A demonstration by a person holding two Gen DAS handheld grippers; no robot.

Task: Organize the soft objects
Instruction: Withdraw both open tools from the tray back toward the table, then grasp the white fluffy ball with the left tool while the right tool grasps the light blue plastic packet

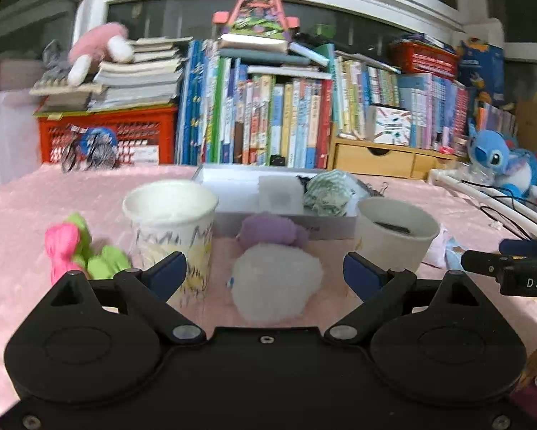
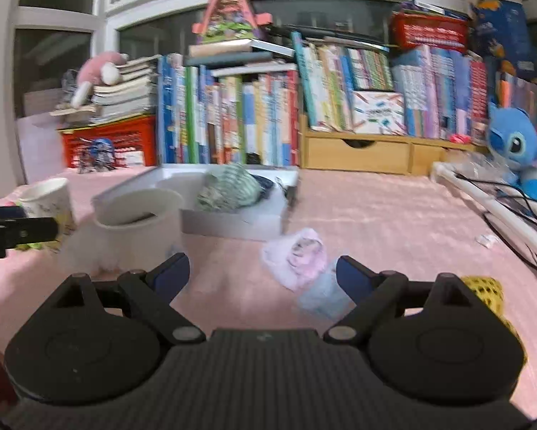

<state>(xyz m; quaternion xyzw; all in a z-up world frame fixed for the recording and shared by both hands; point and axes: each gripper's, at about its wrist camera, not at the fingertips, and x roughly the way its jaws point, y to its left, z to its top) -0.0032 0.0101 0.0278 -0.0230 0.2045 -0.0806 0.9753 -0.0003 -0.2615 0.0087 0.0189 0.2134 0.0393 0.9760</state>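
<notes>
My left gripper [image 1: 264, 268] is open, its fingers either side of a white fluffy ball [image 1: 275, 281] on the pink cloth. A purple plush [image 1: 272, 231] lies just behind it. A pink and green soft toy [image 1: 78, 251] lies at left. My right gripper [image 2: 263, 274] is open and empty, above a pink fabric piece [image 2: 297, 256] and a pale blue one [image 2: 322, 295]. A grey box [image 1: 279, 220], also in the right wrist view [image 2: 232, 222], holds a green striped cloth [image 1: 327, 193] [image 2: 232, 188]. A yellow dotted soft thing [image 2: 487, 292] lies at right.
A patterned paper cup [image 1: 171, 225] stands left of the ball and a plain white cup [image 1: 393, 233] [image 2: 139, 229] right of it. Books, a red crate [image 1: 107, 136] and wooden drawers [image 2: 358, 150] line the back. A blue plush [image 2: 515, 147] and cables sit at right.
</notes>
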